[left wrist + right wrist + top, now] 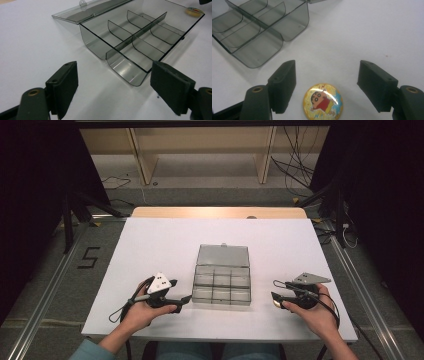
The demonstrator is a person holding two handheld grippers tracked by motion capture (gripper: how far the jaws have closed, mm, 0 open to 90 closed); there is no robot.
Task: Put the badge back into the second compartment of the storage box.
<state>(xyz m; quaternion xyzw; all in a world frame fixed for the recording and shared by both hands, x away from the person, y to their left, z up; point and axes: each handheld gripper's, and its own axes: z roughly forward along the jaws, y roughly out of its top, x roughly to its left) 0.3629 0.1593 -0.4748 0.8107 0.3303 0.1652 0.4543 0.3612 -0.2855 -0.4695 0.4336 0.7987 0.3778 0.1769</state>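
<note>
White table (pixel 150 250), wooden strip along its far edge. Clear grey plastic box (pixel 222 285) near the middle, lid open flat behind it, dividers inside, compartments empty. Round cartoon badge (pixel 323 100) flat on the table, right of the box, apart from it.

One clear plastic box (pixel 221 281) lay on one white table (pixel 150 245), its single lid (pixel 223 255) folded open. The box held six compartments, in two rows of three. One round cartoon badge (pixel 322 102) lay on the table. Two grippers were there, a left gripper (pixel 176 302) and a right gripper (pixel 278 290), each with two black jaws.
</note>
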